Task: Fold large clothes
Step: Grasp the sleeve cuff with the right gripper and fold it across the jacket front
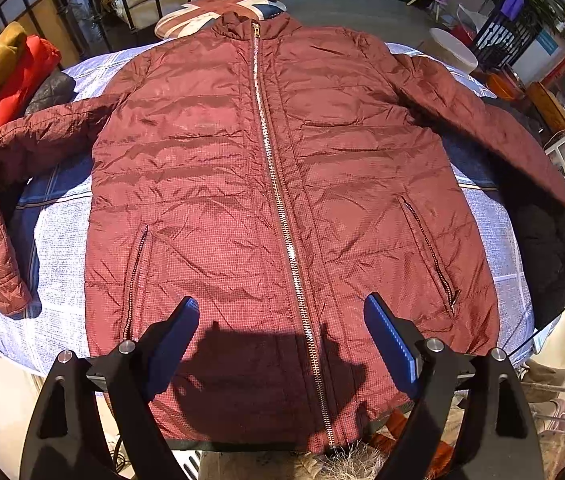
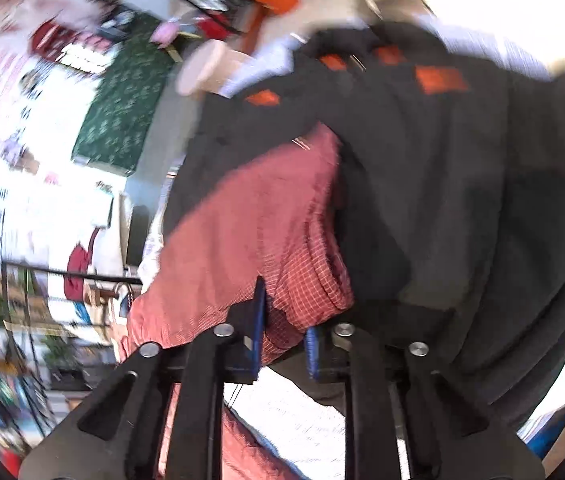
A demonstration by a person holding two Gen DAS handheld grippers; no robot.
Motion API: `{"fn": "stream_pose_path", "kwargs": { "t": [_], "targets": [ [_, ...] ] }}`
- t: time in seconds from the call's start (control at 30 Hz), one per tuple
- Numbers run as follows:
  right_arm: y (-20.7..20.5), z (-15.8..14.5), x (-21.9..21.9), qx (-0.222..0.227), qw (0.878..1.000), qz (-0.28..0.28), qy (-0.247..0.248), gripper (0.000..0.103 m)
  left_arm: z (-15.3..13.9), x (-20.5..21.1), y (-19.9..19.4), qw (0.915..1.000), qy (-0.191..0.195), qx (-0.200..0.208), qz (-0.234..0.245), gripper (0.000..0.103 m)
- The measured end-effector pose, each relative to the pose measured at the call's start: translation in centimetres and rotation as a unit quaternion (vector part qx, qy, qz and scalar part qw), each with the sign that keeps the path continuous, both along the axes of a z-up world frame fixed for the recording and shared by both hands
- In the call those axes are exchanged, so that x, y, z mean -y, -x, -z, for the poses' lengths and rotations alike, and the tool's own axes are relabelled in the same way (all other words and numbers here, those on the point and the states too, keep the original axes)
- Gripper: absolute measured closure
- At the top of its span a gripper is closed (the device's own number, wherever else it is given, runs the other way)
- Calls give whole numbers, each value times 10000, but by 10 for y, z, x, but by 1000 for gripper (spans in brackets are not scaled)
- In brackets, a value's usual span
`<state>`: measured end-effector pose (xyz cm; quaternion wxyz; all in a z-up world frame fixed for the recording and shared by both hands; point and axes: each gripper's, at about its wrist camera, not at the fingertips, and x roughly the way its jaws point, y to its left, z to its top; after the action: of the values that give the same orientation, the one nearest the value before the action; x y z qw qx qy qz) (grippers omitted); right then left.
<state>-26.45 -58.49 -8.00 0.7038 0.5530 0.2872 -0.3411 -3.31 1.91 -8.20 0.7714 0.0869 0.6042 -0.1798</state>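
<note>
Maroon checked fabric fills the left wrist view: the jacket (image 1: 282,200) lies flat and zipped on a blue-white cloth (image 1: 62,248), collar at top centre, sleeves spread to both edges. The left gripper (image 1: 281,340) hangs over the hem at the bottom, jaws spread wide, holding nothing. In the blurred right wrist view, the right gripper (image 2: 284,328) at lower centre pinches the jacket's sleeve (image 2: 258,232), beside a black garment (image 2: 462,200).

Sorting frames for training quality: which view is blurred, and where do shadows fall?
Left wrist view: sharp, fisheye-bent at the edges; the open left gripper throws a dark shadow on the maroon jacket hem. Right wrist view: motion-smeared throughout, background streaked, right gripper pinching the sleeve.
</note>
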Motion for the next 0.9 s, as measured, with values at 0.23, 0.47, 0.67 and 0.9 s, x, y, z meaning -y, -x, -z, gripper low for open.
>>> {"fn": "stream_pose_path", "kwargs": {
  "t": [0.23,0.47,0.67,0.9],
  "targets": [
    [-12,-28,27,-152,9991,-133,371,92,0,-7,-3,10000,12,-4,-77,21],
    [-75,-91,-6,-328,9773,-1290,1649,92,2,-27,-12,9993,44,25,-368,21],
    [-163,-141,-74,90,9401,-2629,2169,92,-2,-54,-29,9972,109,145,-719,20],
    [-298,-180,-224,612,8575,-4366,2654,92,-25,-105,-55,9915,-132,691,-1092,20]
  ]
}}
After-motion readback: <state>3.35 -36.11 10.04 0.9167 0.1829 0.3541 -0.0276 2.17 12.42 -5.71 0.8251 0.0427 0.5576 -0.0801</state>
